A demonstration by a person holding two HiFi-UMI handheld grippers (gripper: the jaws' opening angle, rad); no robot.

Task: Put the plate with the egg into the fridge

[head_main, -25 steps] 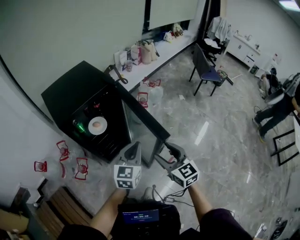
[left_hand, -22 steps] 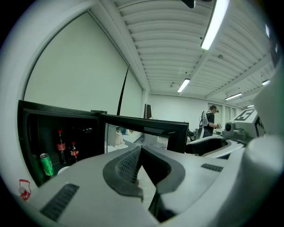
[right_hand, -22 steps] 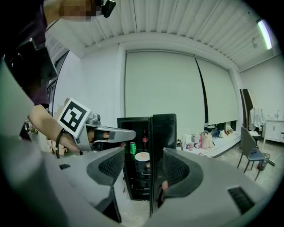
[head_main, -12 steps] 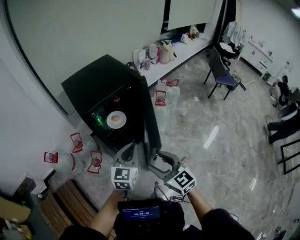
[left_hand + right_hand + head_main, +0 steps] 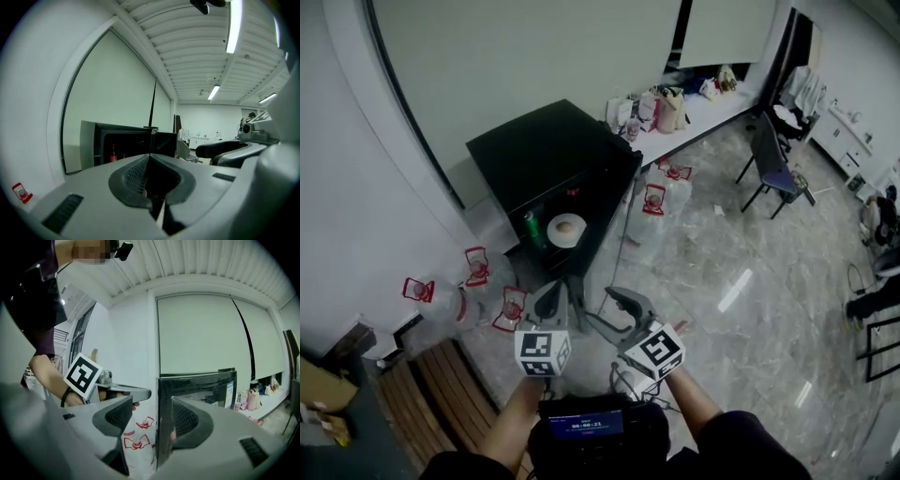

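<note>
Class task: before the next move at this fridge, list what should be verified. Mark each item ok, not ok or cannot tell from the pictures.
1. Plate with the egg inside the fridge: ok, it sits on a shelf.
2. Door shut: not ok, it stands open.
3. Right claw placed at the door: ok, the door's edge stands between its jaws, which are apart and not clamped.
4. Left claw free: ok, its jaws are together with nothing between them.
5. Door's swing clear of the water jugs on the floor: cannot tell.
</note>
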